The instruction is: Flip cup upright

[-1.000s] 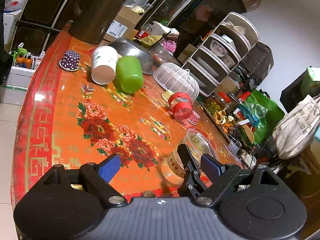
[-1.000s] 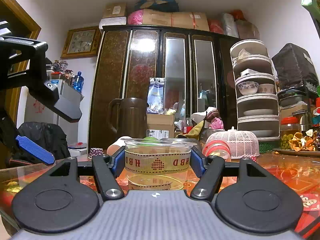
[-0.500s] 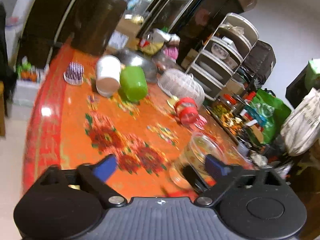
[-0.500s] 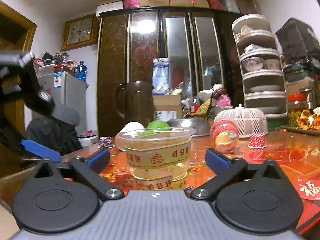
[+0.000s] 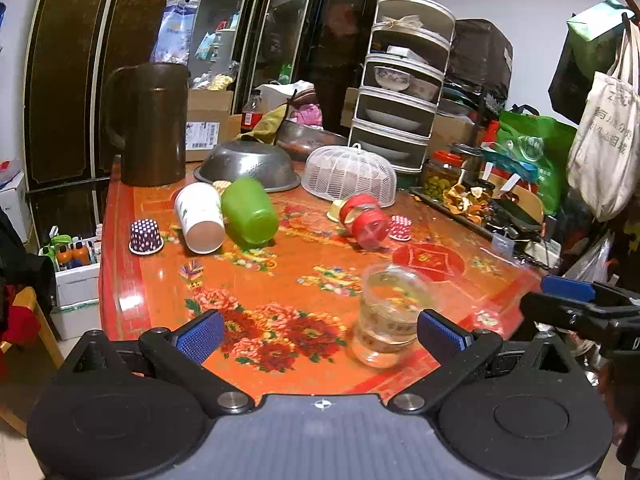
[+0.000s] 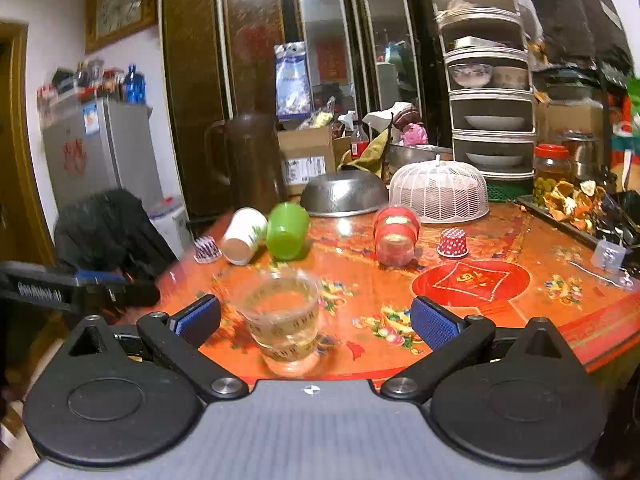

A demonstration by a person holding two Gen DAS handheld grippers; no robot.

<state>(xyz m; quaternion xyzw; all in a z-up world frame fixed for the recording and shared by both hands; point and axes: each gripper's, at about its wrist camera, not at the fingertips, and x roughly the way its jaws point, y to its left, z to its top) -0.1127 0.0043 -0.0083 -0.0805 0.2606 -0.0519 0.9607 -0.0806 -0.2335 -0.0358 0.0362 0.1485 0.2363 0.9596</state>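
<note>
A clear plastic cup (image 5: 386, 318) with a patterned band stands upright near the front edge of the red flowered table (image 5: 256, 280); it also shows in the right wrist view (image 6: 284, 322). My right gripper (image 6: 314, 322) is open and pulled back, the cup free between its fingers. My left gripper (image 5: 320, 334) is open and empty, just left of the cup. A white paper cup (image 5: 200, 216), a green cup (image 5: 250, 210) and a red-banded clear cup (image 5: 366, 220) lie on their sides farther back.
A brown jug (image 5: 152, 124), an upturned metal colander (image 5: 246, 166), a white mesh food cover (image 5: 350, 174) and a tiered rack (image 5: 404, 92) stand at the back. Two small dotted cupcake cups (image 5: 146, 236) (image 5: 400, 227) rest rim-down. A tray of clutter (image 5: 480, 204) is at right.
My right gripper opened and let go of the clear cup, then drew back and rose. My left gripper swung to face the table more squarely.
</note>
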